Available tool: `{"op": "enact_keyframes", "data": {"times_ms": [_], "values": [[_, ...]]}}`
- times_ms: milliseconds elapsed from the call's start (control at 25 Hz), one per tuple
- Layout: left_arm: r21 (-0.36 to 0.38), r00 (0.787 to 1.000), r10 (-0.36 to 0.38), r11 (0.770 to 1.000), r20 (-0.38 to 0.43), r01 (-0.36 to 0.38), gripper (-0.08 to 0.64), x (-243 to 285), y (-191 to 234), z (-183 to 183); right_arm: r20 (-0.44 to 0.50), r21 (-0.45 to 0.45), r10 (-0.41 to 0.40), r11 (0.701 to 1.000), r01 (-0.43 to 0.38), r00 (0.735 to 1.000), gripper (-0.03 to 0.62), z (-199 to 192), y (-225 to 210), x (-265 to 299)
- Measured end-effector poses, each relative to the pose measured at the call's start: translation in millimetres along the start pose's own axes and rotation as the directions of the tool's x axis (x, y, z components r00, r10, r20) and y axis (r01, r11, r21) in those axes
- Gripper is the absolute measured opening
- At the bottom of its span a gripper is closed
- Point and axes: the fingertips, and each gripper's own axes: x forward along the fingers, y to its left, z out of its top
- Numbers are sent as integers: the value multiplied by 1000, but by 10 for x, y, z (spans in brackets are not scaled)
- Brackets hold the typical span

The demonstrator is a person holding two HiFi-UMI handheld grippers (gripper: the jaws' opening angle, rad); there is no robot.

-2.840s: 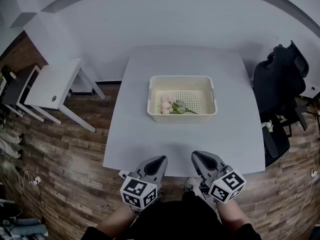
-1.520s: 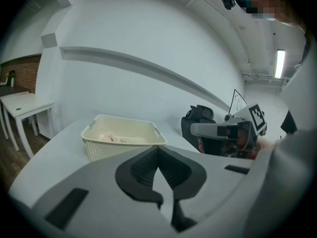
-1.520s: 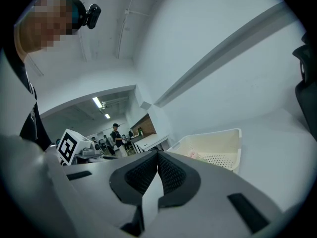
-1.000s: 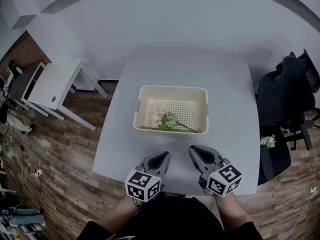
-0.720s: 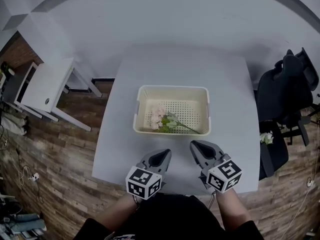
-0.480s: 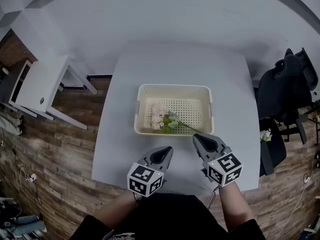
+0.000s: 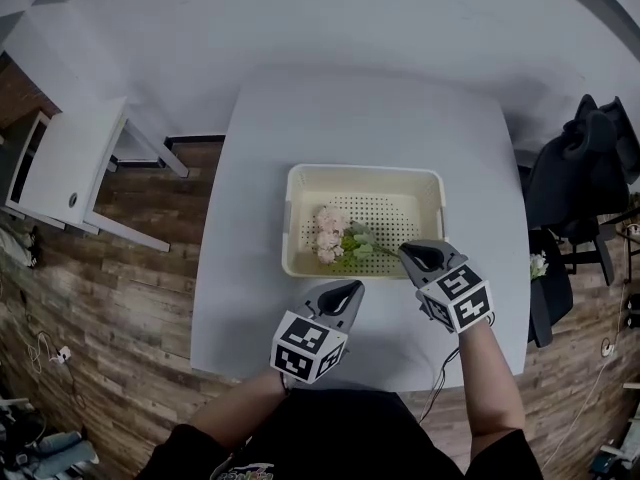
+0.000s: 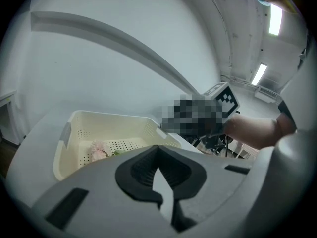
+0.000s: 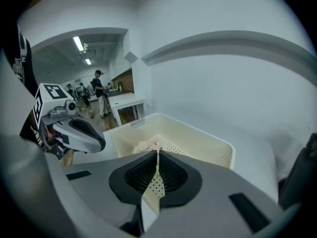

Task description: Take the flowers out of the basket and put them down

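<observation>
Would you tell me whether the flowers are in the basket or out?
In: the flowers lie on the basket's perforated floor, inside its walls.

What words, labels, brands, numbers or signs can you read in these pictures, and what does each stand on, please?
No readable text anywhere.
Left marker cube and right marker cube: black-and-white square patterns only, no letters or digits.
Basket: no label or print visible.
Elsewhere: nothing large or sharp enough to read.
</observation>
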Motion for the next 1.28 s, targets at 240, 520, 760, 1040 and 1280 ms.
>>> {"op": "enact_keyframes", "data": {"times_ms": [240,520,760,1040,1280], "values": [[-29,999,-38,999,-27,38,6,41,166,-38,-273,-83,62,993,-88,960,28,-321,-69,476],[-63,994,-89,994,-57,86,6,41,257,-138,-521,-121,139,965,-235,842,106,-656,-173,909],[-75,988,-133,989,-79,127,7,10,255,-226,-645,-97,175,947,-307,744,114,-1024,-183,1216],[-70,982,-166,985,-91,160,6,-19,256,-295,-708,-75,193,936,-344,680,120,-1372,-209,1429],[-69,983,-156,986,-92,150,6,-38,327,-311,-725,-95,174,933,-346,666,117,-1440,-229,1495]]}}
